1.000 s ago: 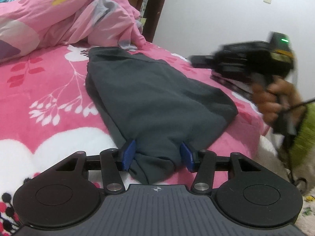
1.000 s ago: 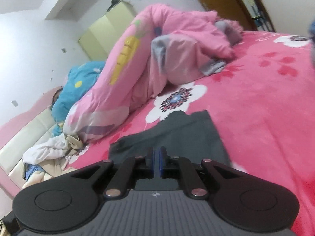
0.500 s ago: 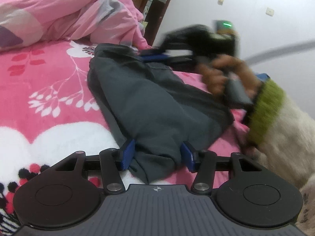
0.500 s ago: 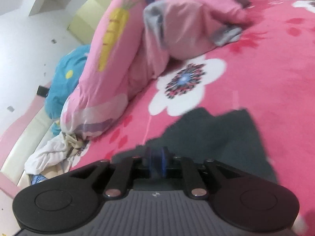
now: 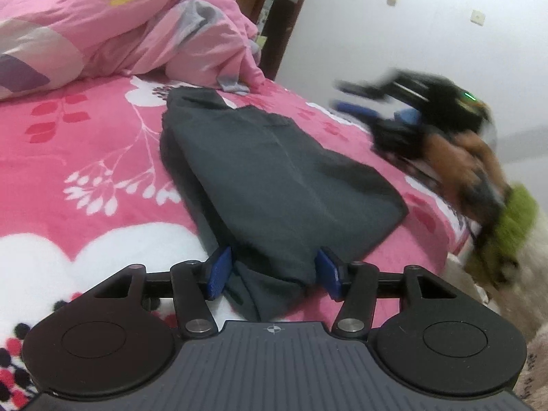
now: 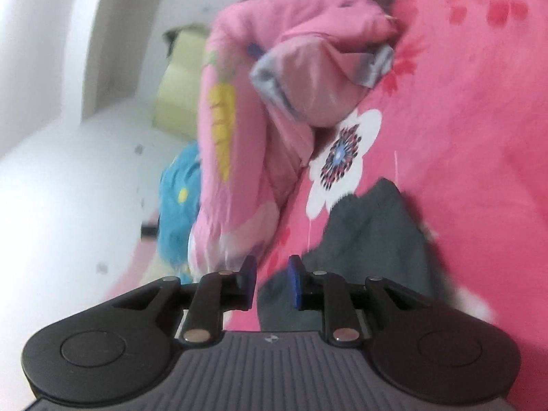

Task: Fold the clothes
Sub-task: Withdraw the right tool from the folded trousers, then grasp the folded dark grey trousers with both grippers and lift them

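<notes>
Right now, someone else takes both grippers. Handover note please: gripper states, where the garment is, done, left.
Left gripper: jaws apart, one on each side of the near end of the dark grey garment, not clamped.
Right gripper: open, holding nothing, in the air off the right side of the bed; that view is motion-blurred.
Garment: lies lengthwise on the pink floral blanket, already doubled over, far end near the bunched pink quilt.
Done: at least one fold is in.
Left: probably close the left gripper on the near end, take a second hold with the right, and fold end to end.
</notes>
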The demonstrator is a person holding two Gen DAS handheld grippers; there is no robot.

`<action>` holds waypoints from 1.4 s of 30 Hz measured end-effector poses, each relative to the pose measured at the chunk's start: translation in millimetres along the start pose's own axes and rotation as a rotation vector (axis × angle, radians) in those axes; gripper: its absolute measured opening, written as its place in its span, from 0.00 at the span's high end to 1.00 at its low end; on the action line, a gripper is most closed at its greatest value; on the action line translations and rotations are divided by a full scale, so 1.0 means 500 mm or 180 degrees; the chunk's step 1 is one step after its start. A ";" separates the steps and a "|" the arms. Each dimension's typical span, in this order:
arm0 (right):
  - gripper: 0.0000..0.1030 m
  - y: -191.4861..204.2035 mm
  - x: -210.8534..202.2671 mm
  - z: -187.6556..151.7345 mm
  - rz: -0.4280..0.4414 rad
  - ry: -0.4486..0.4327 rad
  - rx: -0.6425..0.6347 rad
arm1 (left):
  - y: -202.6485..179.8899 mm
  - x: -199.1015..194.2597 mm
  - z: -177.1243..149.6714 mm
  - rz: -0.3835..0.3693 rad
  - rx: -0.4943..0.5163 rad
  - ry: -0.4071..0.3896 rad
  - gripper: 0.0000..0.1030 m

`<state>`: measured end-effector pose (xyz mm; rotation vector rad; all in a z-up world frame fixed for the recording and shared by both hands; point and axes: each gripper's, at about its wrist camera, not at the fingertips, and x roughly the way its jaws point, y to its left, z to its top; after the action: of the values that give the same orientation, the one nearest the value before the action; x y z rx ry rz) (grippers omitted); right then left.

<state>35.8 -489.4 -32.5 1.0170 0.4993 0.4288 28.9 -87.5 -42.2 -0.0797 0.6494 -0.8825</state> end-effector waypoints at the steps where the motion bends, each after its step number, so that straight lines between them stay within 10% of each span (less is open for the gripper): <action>1: 0.71 -0.001 -0.020 -0.011 -0.0045 0.0074 -0.0094 | 0.000 0.001 0.001 0.0019 -0.0024 0.0010 0.47; 6: 0.61 -0.061 -0.045 -0.048 -0.0730 0.0352 0.0005 | -0.004 0.000 0.011 0.0121 -0.0153 0.0038 0.47; 14: 0.42 -0.088 -0.100 0.038 -0.0248 -0.0102 0.0221 | 0.022 -0.027 0.035 0.0303 -0.0507 -0.0154 0.44; 21: 0.41 -0.150 -0.026 0.069 -0.0418 0.0525 0.0477 | 0.132 0.016 0.052 0.0094 -0.1451 -0.0080 0.43; 30: 0.42 -0.143 0.117 0.121 -0.0400 0.1111 0.0313 | 0.223 0.155 0.130 -0.0183 -0.1614 0.0178 0.43; 42: 0.81 -0.152 0.272 0.167 -0.0305 0.1287 0.0212 | 0.277 0.276 0.186 -0.0646 -0.1905 0.0202 0.71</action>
<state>202.1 -506.6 -89.4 0.9679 0.9261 0.5376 240.0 -118.2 -80.3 -0.6663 0.9612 -0.8615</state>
